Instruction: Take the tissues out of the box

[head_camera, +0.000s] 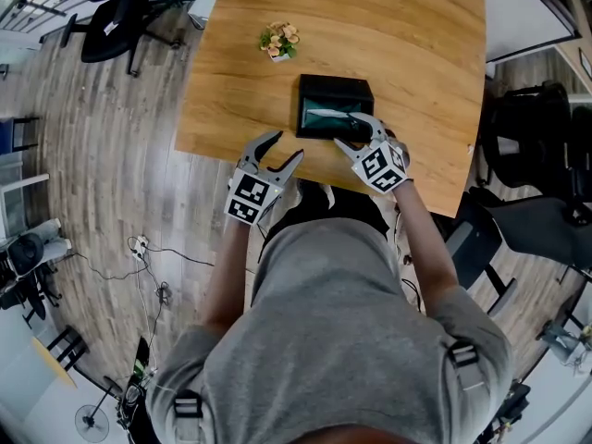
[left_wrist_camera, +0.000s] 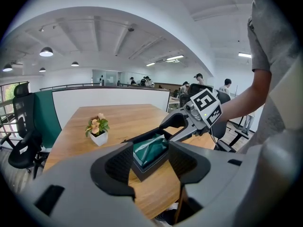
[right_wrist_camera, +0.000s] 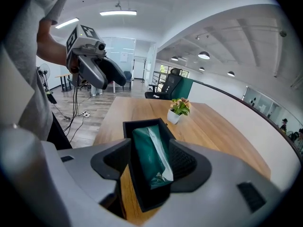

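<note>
The right tool [head_camera: 344, 129] is spreading wide around the near end of the green tissues [head_camera: 326, 117], seemingly not pressing them. The tissues are lying inside the box [head_camera: 334, 83] on the worktop [head_camera: 416, 44]. The left tool [head_camera: 289, 146] is hovering wide, empty. Gripping and lifting are remaining.

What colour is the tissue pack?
The tissue pack is dark green with a pale stripe; clearest in right gripper view.

Can't see the near right corner of the box [head_camera: 333, 86], tucked under the right claw [head_camera: 350, 129]; desk [head_camera: 407, 44] chopped off up top.
</note>
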Action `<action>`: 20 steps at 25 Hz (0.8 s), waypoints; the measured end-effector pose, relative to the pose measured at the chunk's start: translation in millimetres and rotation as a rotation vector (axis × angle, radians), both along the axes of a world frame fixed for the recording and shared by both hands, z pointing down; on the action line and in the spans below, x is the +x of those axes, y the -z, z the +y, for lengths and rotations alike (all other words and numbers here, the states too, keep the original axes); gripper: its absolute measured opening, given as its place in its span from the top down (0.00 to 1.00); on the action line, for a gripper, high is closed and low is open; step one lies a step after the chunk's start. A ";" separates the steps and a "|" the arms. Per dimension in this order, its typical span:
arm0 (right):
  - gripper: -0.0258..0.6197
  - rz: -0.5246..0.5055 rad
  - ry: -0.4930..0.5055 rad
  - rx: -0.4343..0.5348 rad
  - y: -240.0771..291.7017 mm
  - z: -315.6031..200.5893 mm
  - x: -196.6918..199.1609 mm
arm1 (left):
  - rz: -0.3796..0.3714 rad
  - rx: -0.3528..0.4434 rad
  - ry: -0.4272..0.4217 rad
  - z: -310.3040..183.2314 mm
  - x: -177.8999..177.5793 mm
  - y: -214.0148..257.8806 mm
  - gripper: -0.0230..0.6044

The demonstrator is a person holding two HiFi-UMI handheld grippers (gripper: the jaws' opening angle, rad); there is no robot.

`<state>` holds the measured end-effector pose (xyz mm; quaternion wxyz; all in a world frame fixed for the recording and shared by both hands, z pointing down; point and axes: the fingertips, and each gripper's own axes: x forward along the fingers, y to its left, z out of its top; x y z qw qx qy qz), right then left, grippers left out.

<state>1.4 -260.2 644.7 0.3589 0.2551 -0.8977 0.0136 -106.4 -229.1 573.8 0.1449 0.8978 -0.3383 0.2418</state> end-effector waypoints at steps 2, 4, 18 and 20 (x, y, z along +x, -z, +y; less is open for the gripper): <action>0.56 0.006 0.011 -0.010 -3.8 -2.2 -2.6 | 0.000 -0.011 0.004 -1.6 -0.4 -3.4 0.60; 0.56 0.015 0.022 -0.018 -8.1 -4.4 -4.5 | 0.000 -0.022 0.010 -3.5 -1.0 -6.7 0.60; 0.56 0.087 0.096 -0.090 -38.7 -24.7 -9.8 | 0.025 -0.087 0.039 -16.6 6.0 -35.4 0.60; 0.56 0.105 0.116 -0.104 -43.0 -26.6 -11.9 | 0.026 -0.097 0.038 -18.9 7.5 -40.2 0.60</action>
